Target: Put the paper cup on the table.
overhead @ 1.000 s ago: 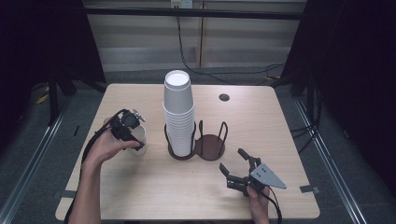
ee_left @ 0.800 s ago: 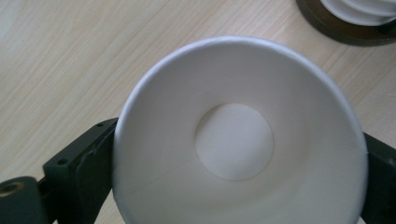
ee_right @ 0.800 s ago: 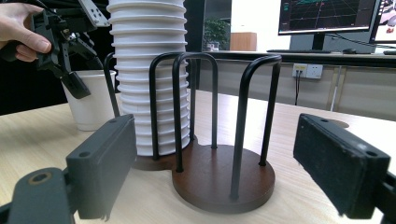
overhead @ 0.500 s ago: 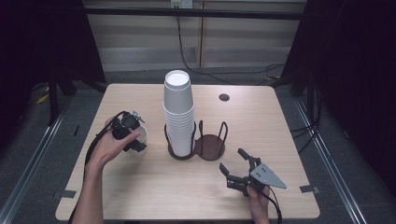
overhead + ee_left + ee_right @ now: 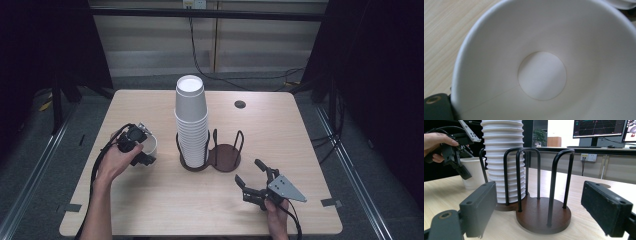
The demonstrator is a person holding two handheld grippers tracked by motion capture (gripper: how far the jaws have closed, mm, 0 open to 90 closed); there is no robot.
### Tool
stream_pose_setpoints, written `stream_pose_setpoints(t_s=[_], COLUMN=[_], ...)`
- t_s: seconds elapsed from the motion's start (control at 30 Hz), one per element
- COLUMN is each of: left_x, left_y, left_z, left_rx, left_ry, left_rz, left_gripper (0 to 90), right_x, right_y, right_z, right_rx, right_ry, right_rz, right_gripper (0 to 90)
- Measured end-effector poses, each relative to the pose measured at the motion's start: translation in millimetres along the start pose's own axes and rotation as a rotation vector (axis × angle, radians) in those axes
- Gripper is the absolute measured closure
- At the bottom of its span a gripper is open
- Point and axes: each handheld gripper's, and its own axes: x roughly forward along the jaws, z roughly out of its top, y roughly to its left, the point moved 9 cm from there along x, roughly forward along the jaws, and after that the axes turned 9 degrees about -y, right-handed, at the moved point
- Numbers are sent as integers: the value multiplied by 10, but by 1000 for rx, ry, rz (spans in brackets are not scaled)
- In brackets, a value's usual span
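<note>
A tall stack of white paper cups [image 5: 191,120] stands upside down in the left ring of a dark two-ring wire holder [image 5: 225,157]; the right ring is empty. My left gripper [image 5: 144,156] is shut on the rim of a single white paper cup [image 5: 149,142], which stands upright on the table left of the holder. The left gripper view looks straight into this cup [image 5: 541,75], with one finger [image 5: 436,107] outside its wall. My right gripper [image 5: 249,171] rests open near the front right. It faces the holder [image 5: 541,216], the stack [image 5: 501,157] and the held cup [image 5: 472,176].
The light wooden table [image 5: 300,140] has a small dark round grommet [image 5: 240,104] at the back right. Tape marks lie at the front corners [image 5: 330,202]. Dark floor and metal rails surround the table. Monitors [image 5: 599,127] stand far behind in the right gripper view.
My left gripper and the single cup shifted slightly toward the table's near side. The right gripper has stayed where it was, open.
</note>
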Motion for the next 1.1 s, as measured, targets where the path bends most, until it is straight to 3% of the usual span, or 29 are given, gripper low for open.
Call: stream_pose_setpoints(t_s=[0.27,0.33,0.4,0.47,0.53,0.97,1.1], left_x=[21,22,41,64,65,-56,-89], left_y=[17,28,12,3,-10,42,32], left_z=[-94,-122,-156,-191,-174,-287,-309], left_rx=[-17,-21,-28,-5,-12,-64,-87], left_ry=[-29,-41,-35,-26,-68,-128,-183], left_rz=[-23,-21,-32,-36,-51,-40,-37], left_gripper=[41,72,188,161,161,163,160], right_x=[0,0,0,0,0,0,0], right_y=[0,0,0,2,2,2,2], right_z=[0,0,0,0,0,0,0], right_rx=[0,0,-1,0,0,0,0], right_ry=[0,0,-1,0,0,0,0], right_rz=[0,0,0,2,2,2,2], right_gripper=[131,131,131,131,131,131,131])
